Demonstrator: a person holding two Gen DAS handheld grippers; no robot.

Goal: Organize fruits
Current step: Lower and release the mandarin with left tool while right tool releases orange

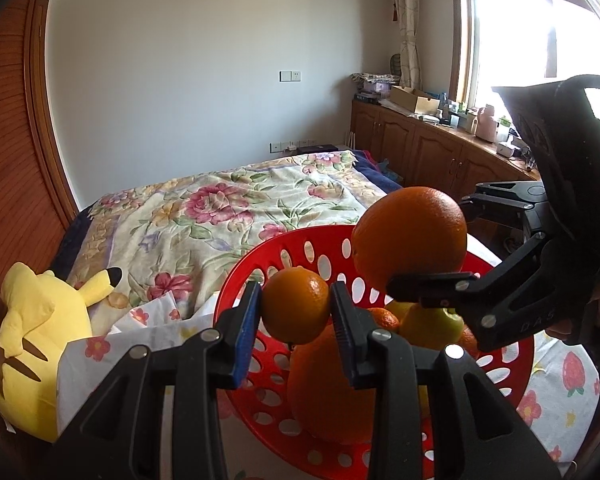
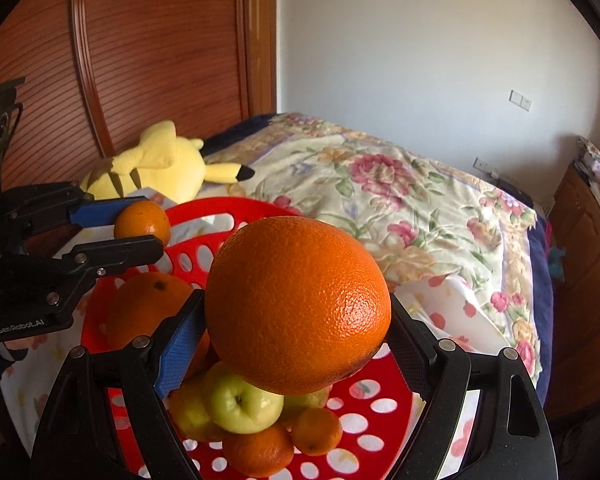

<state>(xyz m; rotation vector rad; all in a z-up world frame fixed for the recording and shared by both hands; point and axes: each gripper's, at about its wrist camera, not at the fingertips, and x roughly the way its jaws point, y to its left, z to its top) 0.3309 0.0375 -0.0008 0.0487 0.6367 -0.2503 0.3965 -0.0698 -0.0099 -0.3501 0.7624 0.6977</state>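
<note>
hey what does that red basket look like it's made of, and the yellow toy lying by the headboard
Red basket: looks like moulded plastic, smooth and slightly glossy, with evenly punched oval holes through its wall and floor. Yellow toy: looks like soft plush fabric, matte and fuzzy, with stitched seams and a rounded, stuffed shape; the filling cannot be seen.

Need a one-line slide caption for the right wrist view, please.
Right tongs clamp a large orange above the red basket of fruit; left tongs hold a small orange.
</note>
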